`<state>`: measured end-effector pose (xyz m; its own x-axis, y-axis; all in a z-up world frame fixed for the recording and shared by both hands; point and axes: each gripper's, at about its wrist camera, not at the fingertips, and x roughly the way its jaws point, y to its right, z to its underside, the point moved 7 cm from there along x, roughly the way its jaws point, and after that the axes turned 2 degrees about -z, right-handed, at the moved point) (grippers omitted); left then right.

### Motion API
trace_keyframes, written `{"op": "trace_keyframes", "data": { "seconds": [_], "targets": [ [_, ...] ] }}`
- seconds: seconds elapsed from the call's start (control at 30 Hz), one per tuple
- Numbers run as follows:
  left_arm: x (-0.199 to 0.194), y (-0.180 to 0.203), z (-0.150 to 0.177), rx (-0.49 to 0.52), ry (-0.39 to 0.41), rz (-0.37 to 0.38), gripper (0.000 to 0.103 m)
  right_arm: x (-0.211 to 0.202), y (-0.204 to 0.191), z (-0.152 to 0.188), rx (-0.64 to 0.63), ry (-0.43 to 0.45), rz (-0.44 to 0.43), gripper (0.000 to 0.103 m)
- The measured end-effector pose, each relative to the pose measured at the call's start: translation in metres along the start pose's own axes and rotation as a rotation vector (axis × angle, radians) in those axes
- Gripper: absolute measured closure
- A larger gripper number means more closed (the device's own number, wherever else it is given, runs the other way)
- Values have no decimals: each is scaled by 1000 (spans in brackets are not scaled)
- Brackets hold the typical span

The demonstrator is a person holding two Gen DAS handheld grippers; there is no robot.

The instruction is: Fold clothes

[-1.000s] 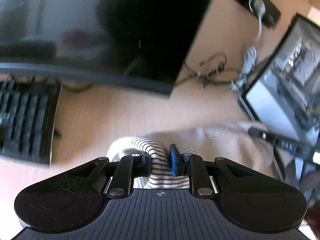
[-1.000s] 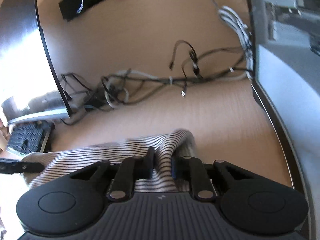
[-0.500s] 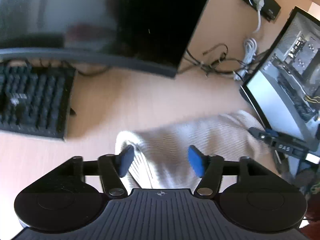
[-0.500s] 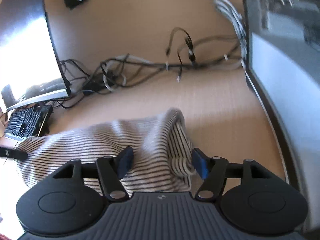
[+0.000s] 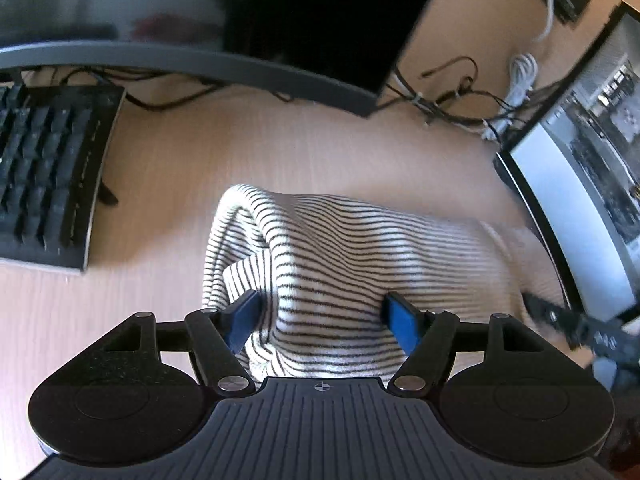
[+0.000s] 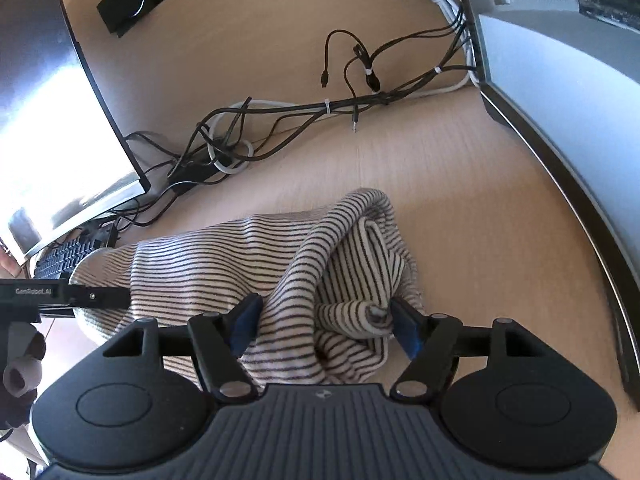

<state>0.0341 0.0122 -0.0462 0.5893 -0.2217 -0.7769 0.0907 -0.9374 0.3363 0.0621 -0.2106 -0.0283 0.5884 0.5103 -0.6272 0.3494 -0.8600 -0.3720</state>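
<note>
Striped garment (image 5: 360, 256) on desk (image 5: 168, 168), left claw (image 5: 322, 318) and right claw (image 6: 324, 320) spread over it

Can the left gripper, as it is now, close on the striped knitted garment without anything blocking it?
Probably yes. The left gripper is open, with its blue pads on either side of a raised fold of the black-and-white striped knitted garment on the wooden desk. Nothing else lies between them.

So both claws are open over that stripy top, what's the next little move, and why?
Probably draw both claws back clear of the striped top. The left claw and right claw both stand open with cloth between the fingers but not gripped, and the top lies bunched on the desk. From there they could likely pick a fresh edge to fold.
</note>
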Motion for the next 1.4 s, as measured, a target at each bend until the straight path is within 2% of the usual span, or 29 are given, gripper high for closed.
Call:
{"op": "trace_keyframes", "data": {
  "seconds": [0.07,0.13,0.2,0.23,0.27,0.3,0.33,0.43,0.53,0.63,0.67,0.77,0.9,1.0,1.1,1.2,1.27,1.33,1.4],
  "targets": [
    [4,0,-5,10,16,-7,29,1,-2,-3,-12,6,1,35],
    [7,2,-8,23,30,-16,28,2,-4,-5,-23,12,3,41],
    [10,4,-12,29,38,-22,28,1,-7,-10,-43,27,2,55],
    [10,4,-13,30,38,-23,27,-2,-8,-14,-58,40,-3,59],
    [11,4,-13,31,38,-24,27,-6,-11,-19,-73,55,-11,67],
    [11,4,-13,33,38,-23,26,-8,-12,-26,-85,68,-11,81],
    [10,3,-12,33,37,-22,25,-11,-13,-33,-97,81,-12,87],
    [10,-3,-10,19,31,-17,22,-8,-8,-46,-119,97,5,89],
    [10,-6,-10,1,27,-11,19,12,7,-35,-116,37,39,88],
    [8,-7,-10,-3,24,-7,18,18,8,-27,-152,46,65,88],
    [6,-7,-11,-6,24,-6,18,18,8,-26,-166,54,75,87],
    [-13,-5,-18,26,60,-14,20,19,12,-31,-161,62,106,74],
    [-45,13,-34,101,143,2,19,18,12,-35,-180,74,130,69],
    [-64,34,-45,151,202,34,11,15,7,-38,-221,89,147,66],
    [-54,57,-42,201,188,74,9,4,4,-45,-242,121,168,57],
    [-22,60,-29,215,115,42,9,-13,2,-59,-227,177,171,41],
    [-3,55,-21,230,87,4,9,-23,-4,-67,-212,214,134,39],
    [5,54,-18,256,89,-15,9,-26,-17,-68,-207,233,59,32],
    [7,53,-17,264,88,-15,9,-28,-29,-68,-202,247,-14,17]
  ]
}}
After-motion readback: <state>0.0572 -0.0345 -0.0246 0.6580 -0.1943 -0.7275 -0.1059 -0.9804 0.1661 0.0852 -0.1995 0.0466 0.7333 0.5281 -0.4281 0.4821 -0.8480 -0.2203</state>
